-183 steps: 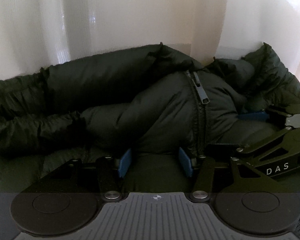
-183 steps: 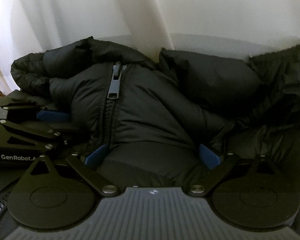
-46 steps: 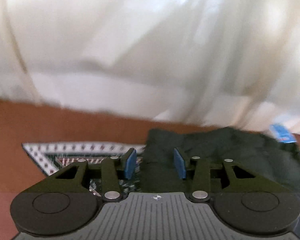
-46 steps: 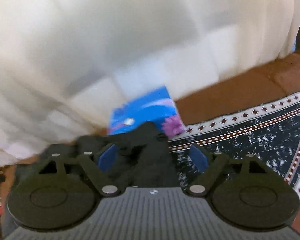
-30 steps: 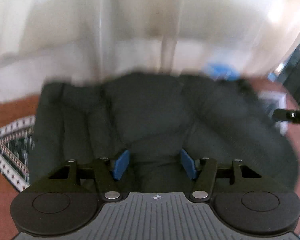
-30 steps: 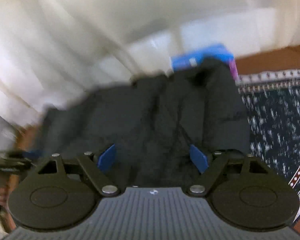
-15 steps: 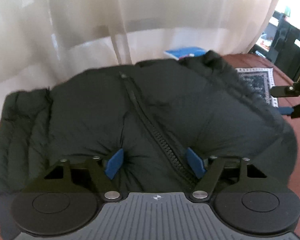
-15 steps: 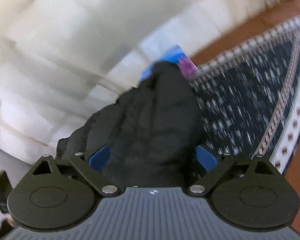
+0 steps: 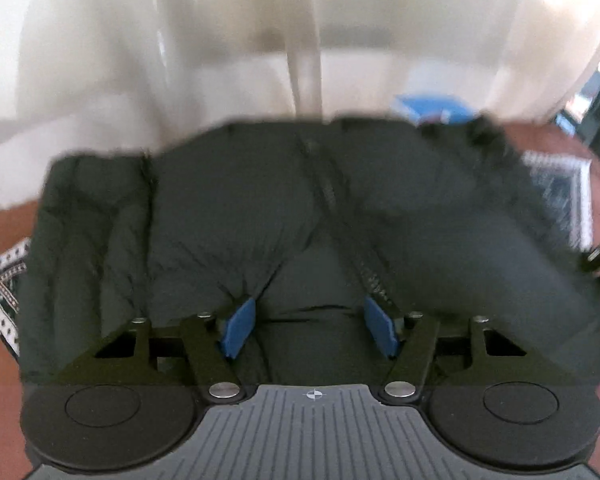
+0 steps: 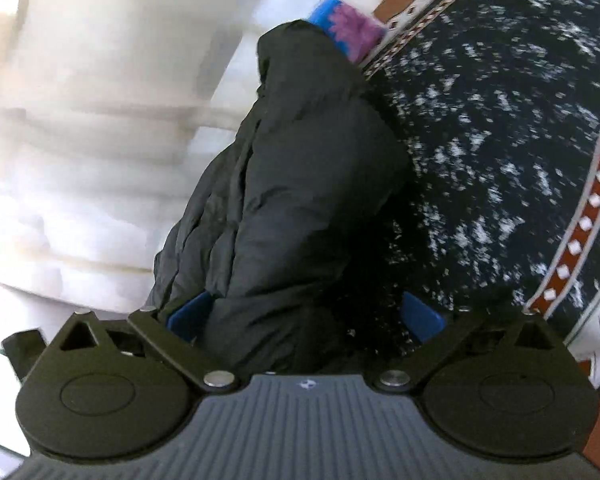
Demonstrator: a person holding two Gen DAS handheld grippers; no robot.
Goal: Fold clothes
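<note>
Both tongs lowered; jacket spread.

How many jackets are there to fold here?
1. A single dark puffer jacket lies spread over the patterned rug before the white curtain; both wrist views show it. Anything beneath it would be hidden.
</note>
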